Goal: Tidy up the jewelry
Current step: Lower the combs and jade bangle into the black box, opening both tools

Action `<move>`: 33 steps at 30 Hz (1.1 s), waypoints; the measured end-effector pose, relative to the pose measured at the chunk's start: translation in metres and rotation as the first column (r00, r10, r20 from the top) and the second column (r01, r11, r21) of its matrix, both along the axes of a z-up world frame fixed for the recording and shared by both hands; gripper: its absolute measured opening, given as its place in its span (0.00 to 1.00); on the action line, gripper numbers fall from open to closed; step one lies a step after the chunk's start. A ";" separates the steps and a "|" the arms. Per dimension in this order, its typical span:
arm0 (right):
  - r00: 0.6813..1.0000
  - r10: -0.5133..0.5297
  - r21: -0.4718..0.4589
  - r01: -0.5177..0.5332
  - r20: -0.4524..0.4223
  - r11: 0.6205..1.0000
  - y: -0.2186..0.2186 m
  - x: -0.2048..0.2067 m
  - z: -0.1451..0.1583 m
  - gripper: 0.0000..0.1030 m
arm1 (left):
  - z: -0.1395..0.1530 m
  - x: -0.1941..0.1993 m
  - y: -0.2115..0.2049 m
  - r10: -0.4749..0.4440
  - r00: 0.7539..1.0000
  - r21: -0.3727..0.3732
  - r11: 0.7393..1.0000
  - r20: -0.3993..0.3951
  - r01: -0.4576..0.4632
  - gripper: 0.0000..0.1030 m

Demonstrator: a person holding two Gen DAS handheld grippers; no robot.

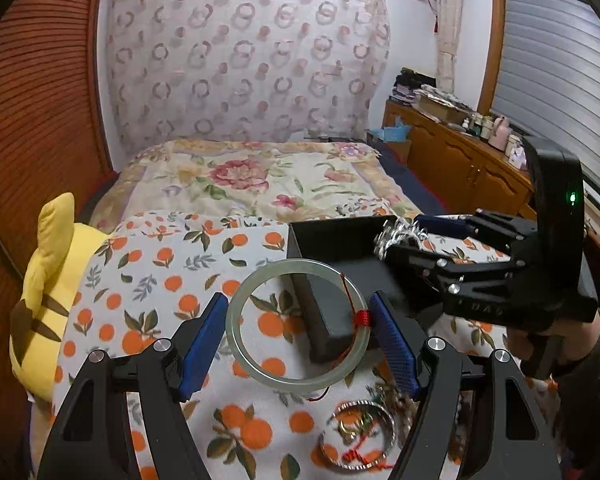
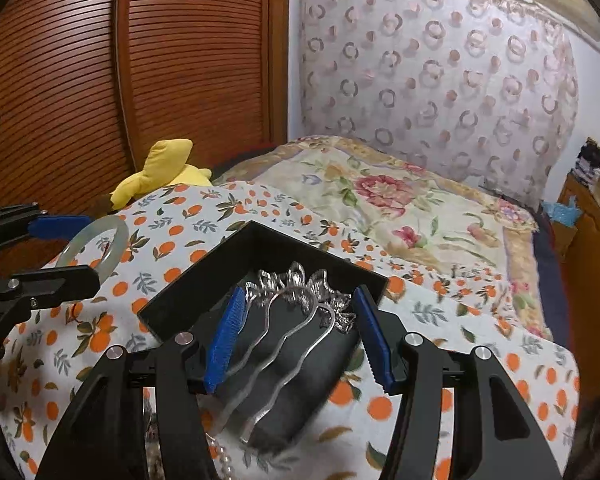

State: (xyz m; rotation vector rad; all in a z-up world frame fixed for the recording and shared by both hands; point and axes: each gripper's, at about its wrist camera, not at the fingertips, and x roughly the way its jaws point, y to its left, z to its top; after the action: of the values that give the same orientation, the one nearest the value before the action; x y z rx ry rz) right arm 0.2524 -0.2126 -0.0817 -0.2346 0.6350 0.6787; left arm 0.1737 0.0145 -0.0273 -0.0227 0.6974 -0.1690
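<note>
Left wrist view: the left gripper has its 2 blue pads pressed on the sides of a pale green bangle, so it is clamped on it. A red thread is tied on the bangle. The bangle hangs over the near corner of a black box. The box sits on a white cloth with oranges printed on it. More rings and a red string, a jewelry pile, lie on the cloth near the camera. The right gripper reaches over the box with a silver hairpin at its tips. Behind is a bed with a flower blanket, a curtain with circles, a yellow plush toy on the left and a wooden cabinet on the right.

Right wrist view: the right gripper has its pads apart, and the wavy silver hairpin lies loose between them, partly in the black box. The left gripper holds the bangle at the left. A brown slatted door stands behind the plush toy.
</note>
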 end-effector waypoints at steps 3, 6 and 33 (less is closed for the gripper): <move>1.000 0.014 0.012 -0.014 -0.007 1.000 0.003 0.005 -0.003 0.54 | -0.002 0.009 0.001 0.004 1.000 -0.001 1.000 -0.014 -0.004 0.67; 1.000 0.017 0.025 -0.017 -0.025 1.000 0.002 0.009 -0.006 0.53 | -0.002 0.017 0.001 0.004 1.000 0.005 1.000 -0.022 -0.004 0.67; 0.986 -0.164 0.056 0.164 -0.014 0.985 -0.059 0.029 0.001 0.53 | -0.030 0.063 -0.066 -0.108 0.989 0.071 0.991 -0.099 0.116 0.67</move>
State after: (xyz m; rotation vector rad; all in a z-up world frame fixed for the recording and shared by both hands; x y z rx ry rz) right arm 0.2811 -0.2718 -0.0802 -0.1243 0.6357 0.5387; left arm 0.2364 -0.0511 -0.0571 0.0827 0.8002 -0.2501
